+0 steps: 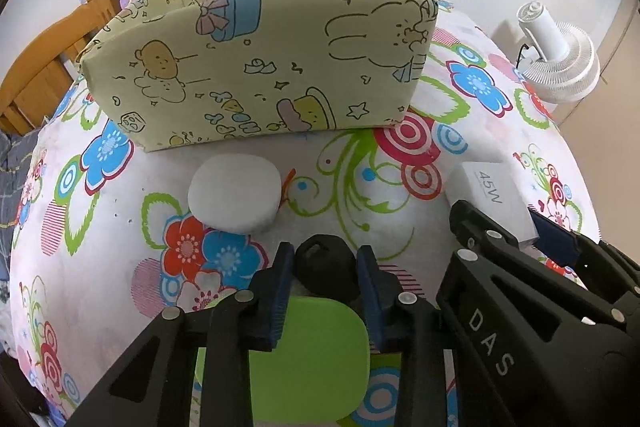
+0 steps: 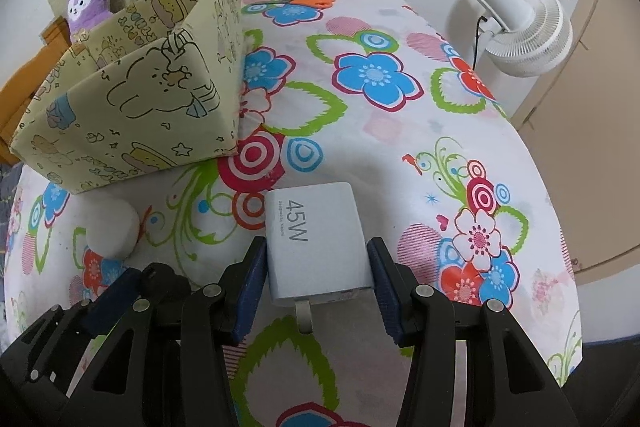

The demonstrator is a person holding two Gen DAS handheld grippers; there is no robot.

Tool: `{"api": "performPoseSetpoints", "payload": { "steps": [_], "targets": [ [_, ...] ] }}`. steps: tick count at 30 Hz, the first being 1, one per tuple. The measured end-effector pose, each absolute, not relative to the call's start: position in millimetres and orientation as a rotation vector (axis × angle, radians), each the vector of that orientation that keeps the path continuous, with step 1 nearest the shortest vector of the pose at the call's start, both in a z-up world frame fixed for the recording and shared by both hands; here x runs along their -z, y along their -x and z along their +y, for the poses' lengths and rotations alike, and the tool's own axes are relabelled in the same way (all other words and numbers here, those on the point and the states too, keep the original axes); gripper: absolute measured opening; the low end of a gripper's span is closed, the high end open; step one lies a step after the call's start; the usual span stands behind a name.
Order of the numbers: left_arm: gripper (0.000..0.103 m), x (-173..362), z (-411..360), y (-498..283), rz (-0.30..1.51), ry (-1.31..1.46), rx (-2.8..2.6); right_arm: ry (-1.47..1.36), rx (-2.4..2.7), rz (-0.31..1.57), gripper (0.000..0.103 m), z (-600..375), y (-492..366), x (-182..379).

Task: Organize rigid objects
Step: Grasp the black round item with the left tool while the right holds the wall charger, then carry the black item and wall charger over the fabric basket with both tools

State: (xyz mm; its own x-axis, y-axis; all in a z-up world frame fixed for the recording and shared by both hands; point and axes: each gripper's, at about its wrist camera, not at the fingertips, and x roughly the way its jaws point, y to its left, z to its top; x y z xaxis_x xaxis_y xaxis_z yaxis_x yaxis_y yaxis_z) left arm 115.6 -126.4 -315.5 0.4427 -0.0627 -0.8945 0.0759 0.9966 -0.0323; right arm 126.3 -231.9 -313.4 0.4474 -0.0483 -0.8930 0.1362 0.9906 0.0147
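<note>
**Rigid objects: both grippers loaded, box waiting**

Rigid objects sit low on the flowered tablecloth (image 2: 400, 39); the left gripper (image 1: 325, 269) is clamped on a small black object (image 1: 326, 267), the right gripper (image 2: 318, 267) is clamped on the white 45W charger (image 2: 316, 247); the white round puck (image 1: 234, 193) lies loose just before the patterned fabric box (image 1: 260, 75). Risk, as I judge it: the black piece is gripped near the pad tips and could squirt out on the lift; the charger's smooth sides might slip; soft box walls could fold if clipped. Both tools pitch steeply down, side by side, close together.
</note>
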Motion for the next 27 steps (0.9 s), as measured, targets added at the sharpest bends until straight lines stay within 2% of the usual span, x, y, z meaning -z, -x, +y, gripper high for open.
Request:
{"api": "performPoseSetpoints", "payload": {
  "steps": [27],
  "targets": [
    [0.032,246.0,-115.9,-101.2,0.968,0.014,0.091,-0.130,0.110,0.976,0.052,-228.1,-115.5,243.3]
  ]
}}
